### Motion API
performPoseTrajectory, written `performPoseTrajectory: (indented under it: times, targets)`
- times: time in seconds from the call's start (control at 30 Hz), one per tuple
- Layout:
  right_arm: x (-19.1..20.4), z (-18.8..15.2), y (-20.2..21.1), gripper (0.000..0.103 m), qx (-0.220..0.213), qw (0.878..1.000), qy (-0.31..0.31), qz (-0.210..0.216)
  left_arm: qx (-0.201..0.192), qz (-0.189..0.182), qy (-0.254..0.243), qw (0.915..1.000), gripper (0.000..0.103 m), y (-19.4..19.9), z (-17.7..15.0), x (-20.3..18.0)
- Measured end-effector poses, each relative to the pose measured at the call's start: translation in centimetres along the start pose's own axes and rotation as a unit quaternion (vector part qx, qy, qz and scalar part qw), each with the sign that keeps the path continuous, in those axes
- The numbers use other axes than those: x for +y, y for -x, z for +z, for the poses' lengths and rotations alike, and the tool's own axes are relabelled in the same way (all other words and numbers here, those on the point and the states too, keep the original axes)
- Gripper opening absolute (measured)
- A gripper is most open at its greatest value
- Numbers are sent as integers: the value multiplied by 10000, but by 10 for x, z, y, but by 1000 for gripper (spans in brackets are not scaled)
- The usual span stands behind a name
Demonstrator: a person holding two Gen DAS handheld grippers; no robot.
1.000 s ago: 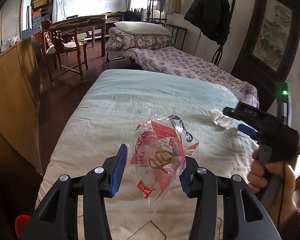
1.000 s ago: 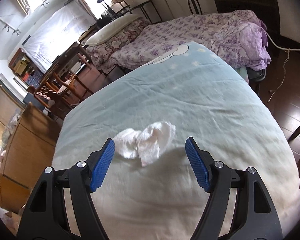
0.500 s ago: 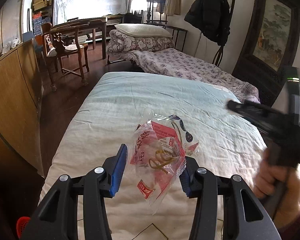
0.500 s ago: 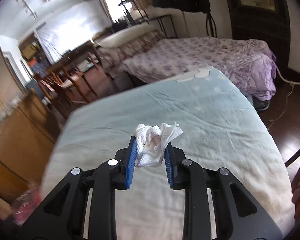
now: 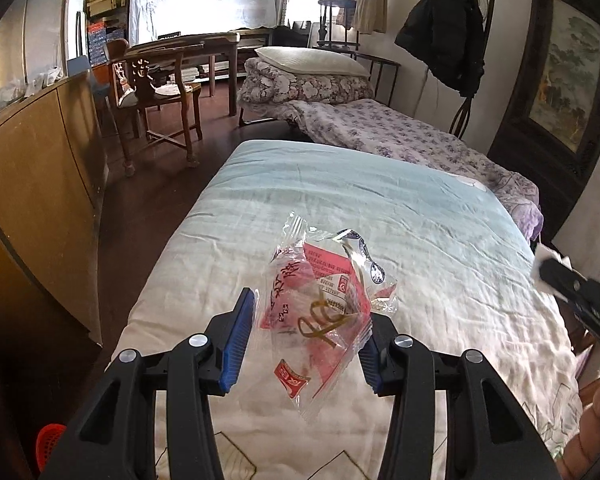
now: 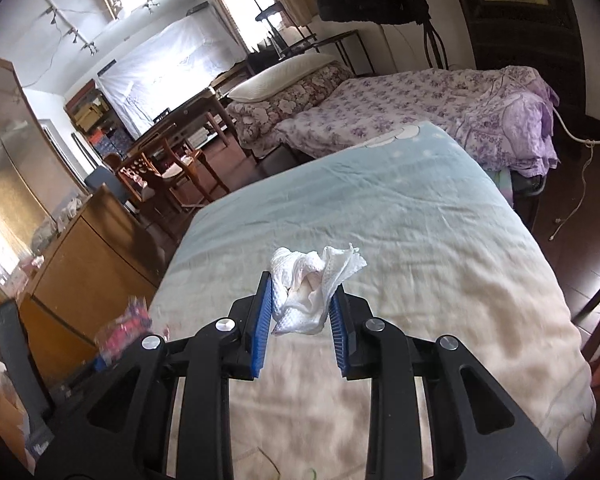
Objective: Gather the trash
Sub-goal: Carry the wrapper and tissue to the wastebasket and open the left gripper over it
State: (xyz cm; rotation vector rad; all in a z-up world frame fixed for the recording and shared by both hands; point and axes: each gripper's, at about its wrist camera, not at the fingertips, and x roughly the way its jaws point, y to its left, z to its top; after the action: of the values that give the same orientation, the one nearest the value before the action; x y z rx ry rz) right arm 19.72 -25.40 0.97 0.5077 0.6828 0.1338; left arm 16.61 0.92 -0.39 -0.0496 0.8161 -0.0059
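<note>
Evidently left tongs [image 5: 306,330] pinch red-printed wrapper [image 5: 320,312], lettering unreadable; right tongs [image 6: 300,312] clamp tissue [image 6: 310,292].

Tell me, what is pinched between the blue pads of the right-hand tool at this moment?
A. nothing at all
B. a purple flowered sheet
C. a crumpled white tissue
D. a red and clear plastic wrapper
C: the right wrist view shows a crumpled white tissue squeezed between the blue pads of the right tool, lifted above the pale bedcover.
</note>
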Motion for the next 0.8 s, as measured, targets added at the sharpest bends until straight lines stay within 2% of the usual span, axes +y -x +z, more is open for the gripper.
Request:
performPoseTrajectory:
  times: [0.4, 0.8]
  targets:
    - [-8, -38, 21, 30, 184, 9998, -46, 112, 4, -6, 333, 9994, 48, 19, -24, 21]
    - [-7, -67, 42, 31, 241, 9994, 113, 223, -435, -278, 147, 9986, 48, 69, -55, 6]
